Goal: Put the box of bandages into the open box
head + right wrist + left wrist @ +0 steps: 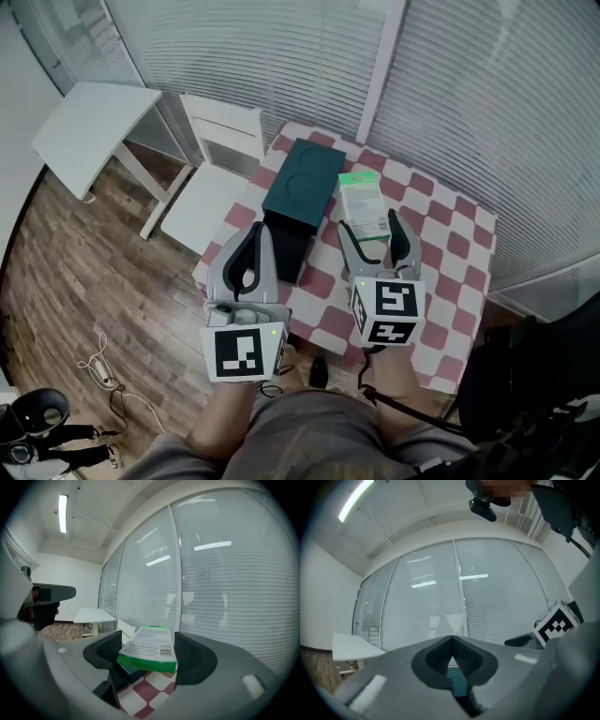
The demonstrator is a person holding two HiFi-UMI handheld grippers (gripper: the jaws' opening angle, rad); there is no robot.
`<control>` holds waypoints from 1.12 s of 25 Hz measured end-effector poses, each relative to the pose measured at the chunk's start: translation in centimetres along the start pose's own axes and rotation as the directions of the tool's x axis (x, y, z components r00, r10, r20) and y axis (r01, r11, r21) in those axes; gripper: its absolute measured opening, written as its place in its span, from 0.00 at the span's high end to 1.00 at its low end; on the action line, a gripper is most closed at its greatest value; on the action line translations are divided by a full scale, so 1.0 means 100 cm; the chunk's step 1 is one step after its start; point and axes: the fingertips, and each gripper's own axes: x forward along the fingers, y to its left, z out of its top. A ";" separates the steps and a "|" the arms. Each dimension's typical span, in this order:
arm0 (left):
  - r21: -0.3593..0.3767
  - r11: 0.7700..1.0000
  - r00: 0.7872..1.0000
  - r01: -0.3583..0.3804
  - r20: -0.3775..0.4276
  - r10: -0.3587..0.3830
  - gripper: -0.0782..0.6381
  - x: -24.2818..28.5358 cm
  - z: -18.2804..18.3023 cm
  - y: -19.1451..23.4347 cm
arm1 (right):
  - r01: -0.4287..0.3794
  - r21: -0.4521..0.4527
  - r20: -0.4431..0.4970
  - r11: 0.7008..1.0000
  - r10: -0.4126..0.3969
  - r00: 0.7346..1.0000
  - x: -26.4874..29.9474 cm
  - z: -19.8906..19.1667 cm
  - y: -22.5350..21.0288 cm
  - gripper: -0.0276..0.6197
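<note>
Green-edged white cardboard, the small flat box of bandages (364, 208) sits pinched between the two jaws of the right gripper (368, 222), one grey pad against each long side. It is clear of the red-and-white checked tablecloth (441, 234). In the head view it is just to the right of the dark teal rectangular box (302, 183), not inside it.

The right gripper view shows the box of bandages (149, 649) tilted slightly. Its white upper face carries a barcode and several lines of fine black print, too small to read. A corner of the dark teal box (125, 670) and the checked tablecloth (145, 695) lie below it.

The left gripper (260, 230) has its jaws pressed together with nothing between them, over the near left edge of the teal box. In the left gripper view its tips (452, 638) meet in front of white window blinds (501, 602).

Each gripper carries a cube with black-and-white square markers (386, 309) and no lettering.
</note>
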 end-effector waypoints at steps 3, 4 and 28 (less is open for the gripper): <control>0.023 0.999 0.999 -0.030 0.042 0.029 0.89 -0.030 0.028 -0.004 | -0.026 -0.016 0.062 1.000 0.027 0.998 -0.024 0.028 0.009 0.37; 0.029 0.999 0.998 -0.041 0.057 0.039 0.89 -0.041 0.036 -0.004 | -0.034 -0.022 0.080 0.999 0.036 0.996 -0.031 0.036 0.012 0.38; 0.018 1.000 0.998 -0.016 -0.053 0.017 0.89 -0.068 -0.009 0.083 | -0.040 0.004 -0.073 0.999 0.040 0.997 0.009 -0.054 0.114 0.91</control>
